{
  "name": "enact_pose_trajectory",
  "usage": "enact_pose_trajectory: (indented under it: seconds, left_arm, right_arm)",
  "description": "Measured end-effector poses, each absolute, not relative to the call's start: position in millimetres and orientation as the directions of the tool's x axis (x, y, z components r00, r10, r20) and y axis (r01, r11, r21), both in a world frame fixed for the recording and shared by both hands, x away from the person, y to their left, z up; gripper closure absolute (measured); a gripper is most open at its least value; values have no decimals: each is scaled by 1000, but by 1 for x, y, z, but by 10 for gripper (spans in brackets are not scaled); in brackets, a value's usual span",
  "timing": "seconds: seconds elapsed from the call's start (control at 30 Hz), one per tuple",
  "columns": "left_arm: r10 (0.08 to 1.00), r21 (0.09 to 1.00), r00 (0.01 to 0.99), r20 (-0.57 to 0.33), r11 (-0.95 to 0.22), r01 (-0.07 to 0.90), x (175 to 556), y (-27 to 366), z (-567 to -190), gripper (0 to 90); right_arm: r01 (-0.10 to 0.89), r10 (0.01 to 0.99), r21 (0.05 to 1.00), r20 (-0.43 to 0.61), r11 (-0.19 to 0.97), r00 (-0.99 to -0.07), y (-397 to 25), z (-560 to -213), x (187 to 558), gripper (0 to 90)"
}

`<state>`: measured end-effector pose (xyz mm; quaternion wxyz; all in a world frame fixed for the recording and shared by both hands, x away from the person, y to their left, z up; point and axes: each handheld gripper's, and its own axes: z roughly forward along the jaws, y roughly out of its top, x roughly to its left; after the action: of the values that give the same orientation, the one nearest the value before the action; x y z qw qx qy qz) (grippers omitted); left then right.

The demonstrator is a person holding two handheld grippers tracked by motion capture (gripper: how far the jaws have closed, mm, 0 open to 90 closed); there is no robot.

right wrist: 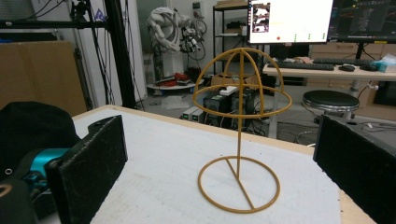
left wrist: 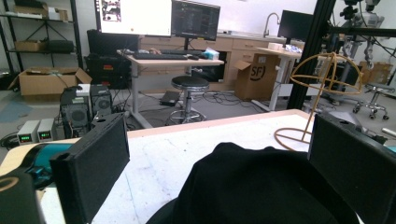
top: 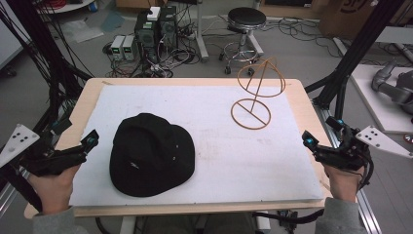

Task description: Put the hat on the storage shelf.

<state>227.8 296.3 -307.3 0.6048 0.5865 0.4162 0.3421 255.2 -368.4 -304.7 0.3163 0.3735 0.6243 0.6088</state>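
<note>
Black jaws stand wide and empty on both: the left hand-held gripper (top: 91,139) waits just beside the hat (top: 151,155), the right hand-held gripper (top: 309,142) near the wire stand (top: 257,92). The hat, on the worktop (top: 219,146), looks soft and light; pinch its brim. No containers present.
</note>
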Motion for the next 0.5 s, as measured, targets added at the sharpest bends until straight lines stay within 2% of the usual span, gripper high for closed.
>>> enact_pose_trajectory:
  seconds: [0.5]
  left_arm:
    - [888, 993, 450, -95, 55, 100, 233, 292, -306, 58]
  right_arm:
    - [95, 846, 995, 61, -12, -530, -367, -306, 257, 24]
